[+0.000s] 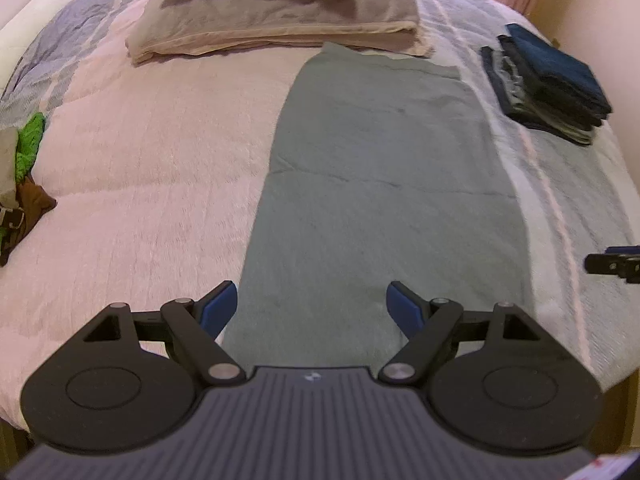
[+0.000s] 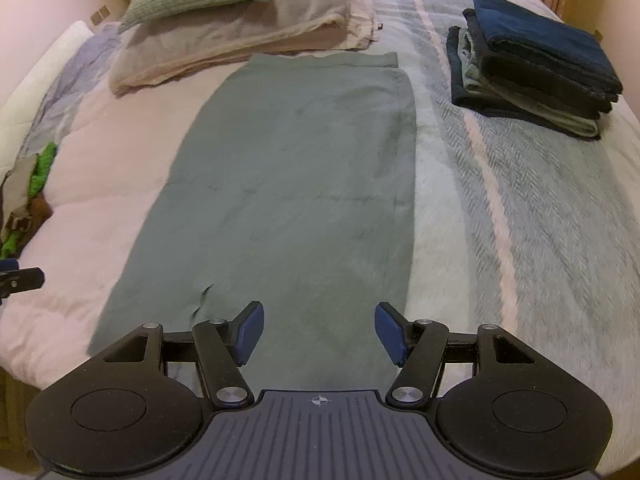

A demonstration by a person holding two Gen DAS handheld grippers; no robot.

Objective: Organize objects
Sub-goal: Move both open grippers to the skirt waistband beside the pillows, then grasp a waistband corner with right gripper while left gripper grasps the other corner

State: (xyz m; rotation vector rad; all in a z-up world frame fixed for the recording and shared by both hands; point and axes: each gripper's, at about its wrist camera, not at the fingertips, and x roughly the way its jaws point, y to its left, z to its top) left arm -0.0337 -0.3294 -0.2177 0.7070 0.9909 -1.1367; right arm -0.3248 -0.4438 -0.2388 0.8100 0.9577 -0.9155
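On bed [image 1: 160,160], grey towel [image 1: 380,180] flat, long axis twd pillows [image 1: 272,12], both grippers [image 1: 312,312] [image 2: 319,332] apart, empty.

Soft pinkish daylight from behind, slight motion blur, fisheye-bent edges

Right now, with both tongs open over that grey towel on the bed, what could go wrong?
1. The towel lies flat on soft bedding, so the left tongs or right tongs might pinch the blanket along with it.
2. Uneven grips at the near corners could crease the fold.
3. A wide swing may topple the folded stack.
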